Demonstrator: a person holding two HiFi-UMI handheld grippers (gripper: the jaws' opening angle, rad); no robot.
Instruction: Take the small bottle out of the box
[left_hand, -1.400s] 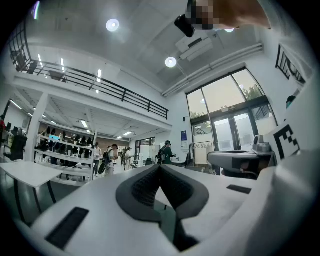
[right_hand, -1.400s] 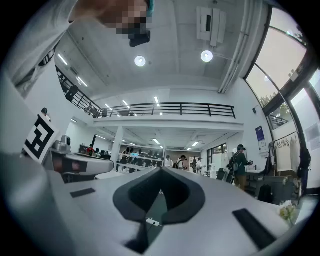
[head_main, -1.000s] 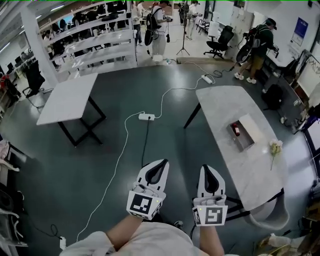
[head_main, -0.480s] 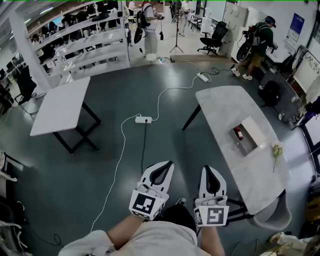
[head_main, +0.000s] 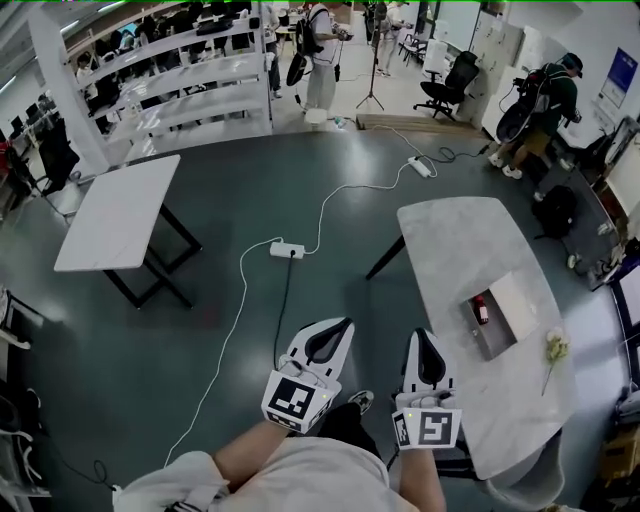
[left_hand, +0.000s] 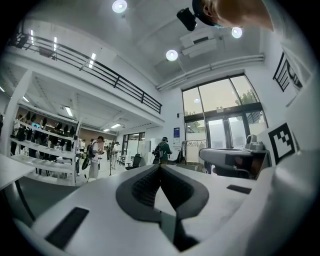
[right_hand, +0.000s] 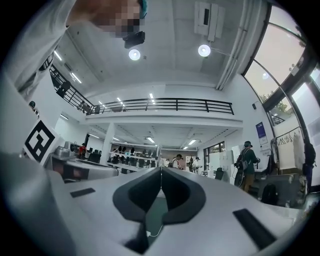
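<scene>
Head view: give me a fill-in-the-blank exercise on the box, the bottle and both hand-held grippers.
1. The small bottle lies ___ the box.
2. The table that bears the box stands on the person's ___ side.
3. The left hand-held gripper and the right hand-held gripper both have their jaws ___.
Missing words: inside; right; shut.

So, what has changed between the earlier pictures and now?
The person has walked toward the pale marble table. In the head view it and the open grey box on it now lie lower, nearer to the left gripper and the right gripper. Nothing was taken hold of or let go. Unchanged: both grippers are shut and empty, side by side, and the small red bottle is still in the box.
</scene>
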